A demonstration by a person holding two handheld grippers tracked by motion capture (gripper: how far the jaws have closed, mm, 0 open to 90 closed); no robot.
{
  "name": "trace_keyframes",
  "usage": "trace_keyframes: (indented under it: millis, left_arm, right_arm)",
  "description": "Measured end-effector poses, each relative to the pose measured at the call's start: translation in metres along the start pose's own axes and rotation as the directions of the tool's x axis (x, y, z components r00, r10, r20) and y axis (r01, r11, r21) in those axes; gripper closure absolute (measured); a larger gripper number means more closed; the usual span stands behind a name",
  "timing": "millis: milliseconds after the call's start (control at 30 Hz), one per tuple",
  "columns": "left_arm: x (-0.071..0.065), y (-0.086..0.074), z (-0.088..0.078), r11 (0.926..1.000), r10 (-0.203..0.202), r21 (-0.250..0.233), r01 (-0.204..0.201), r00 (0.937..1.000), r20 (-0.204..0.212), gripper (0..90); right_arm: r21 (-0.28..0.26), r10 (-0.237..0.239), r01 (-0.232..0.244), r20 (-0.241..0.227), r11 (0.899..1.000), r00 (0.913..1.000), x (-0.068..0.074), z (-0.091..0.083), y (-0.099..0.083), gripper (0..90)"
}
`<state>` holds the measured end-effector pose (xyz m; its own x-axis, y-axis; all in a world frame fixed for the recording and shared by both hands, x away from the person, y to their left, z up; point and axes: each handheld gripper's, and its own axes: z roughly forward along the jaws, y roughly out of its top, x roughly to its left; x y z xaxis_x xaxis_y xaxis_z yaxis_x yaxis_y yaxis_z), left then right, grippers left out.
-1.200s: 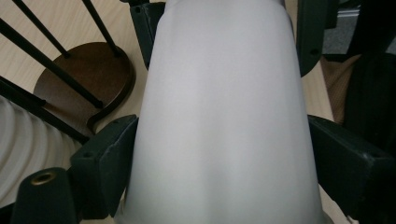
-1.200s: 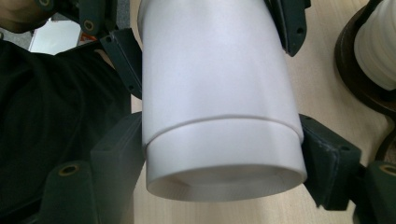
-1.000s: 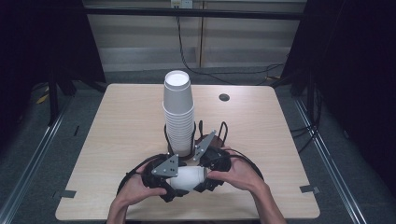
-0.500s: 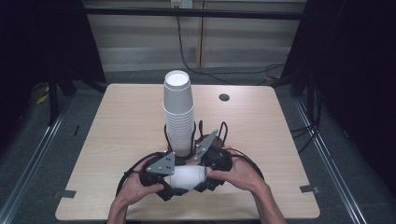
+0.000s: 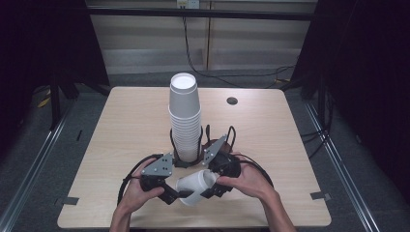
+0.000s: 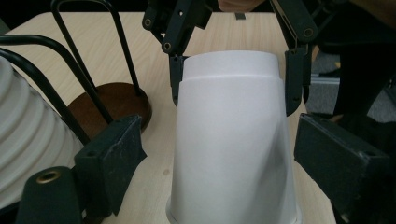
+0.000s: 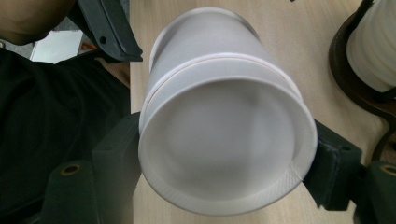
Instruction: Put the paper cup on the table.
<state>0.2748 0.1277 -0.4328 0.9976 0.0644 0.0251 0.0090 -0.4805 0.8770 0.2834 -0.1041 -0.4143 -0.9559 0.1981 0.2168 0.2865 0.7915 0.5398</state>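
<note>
Nested pair of white paper cups [image 5: 195, 186], smooth matte walls, tapered, lying tilted on their side just above the near edge of the table [image 5: 121, 125], pale wood-grain laminate with rounded corners. The outer cup's rolled rim end sits between the black blocky jaws of the right gripper [image 5: 209, 186], which press its wall from both sides in the right gripper view [image 7: 224, 154]; the cup's hollow inside faces that camera. Left gripper [image 5: 176, 195]: its jaws have just been closing, and in the left gripper view the cups [image 6: 233, 149] lie between them with a gap on either side, the pads not touching. Just behind stands a tall stack of white ribbed paper cups [image 5: 184, 118], upright in a black wire holder [image 5: 205, 140] on a round dark-brown wooden base [image 6: 112, 100].
</note>
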Motion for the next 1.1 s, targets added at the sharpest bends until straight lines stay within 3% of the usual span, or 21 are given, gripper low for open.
trace_keyframes:
  millis: [333,500,733,1033,1100]
  left_arm:
    - [0.002,-0.003,-0.02,0.993,-0.039,-0.113,0.033,0.9983,-0.043,15.5]
    - [0.003,-0.009,-0.026,0.9837,-0.072,-0.17,0.06,0.9954,-0.064,15.5]
    - [0.001,-0.016,-0.031,0.9698,-0.103,-0.23,0.081,0.9912,-0.083,15.4]
    - [-0.002,-0.022,-0.03,0.955,-0.128,-0.28,0.099,0.9877,-0.089,15.4]
    - [-0.001,-0.024,-0.029,0.9548,-0.13,-0.28,0.101,0.9877,-0.087,15.4]
  right_arm:
    - [-0.061,0.019,-0.017,0.037,0.998,0.9991,0.001,-0.015,-0.009,24.1]
    - [-0.157,0.033,-0.026,0.045,0.987,0.9984,0.0,-0.024,-0.02,24.2]
    - [-0.256,0.082,-0.065,0.056,0.965,0.9951,-0.003,-0.027,-0.034,24.1]
    - [-0.38,0.108,-0.081,0.048,0.921,0.993,-0.004,-0.023,-0.045,24.1]
    - [-0.403,0.11,-0.083,0.045,0.912,0.9929,-0.004,-0.021,-0.047,24.1]
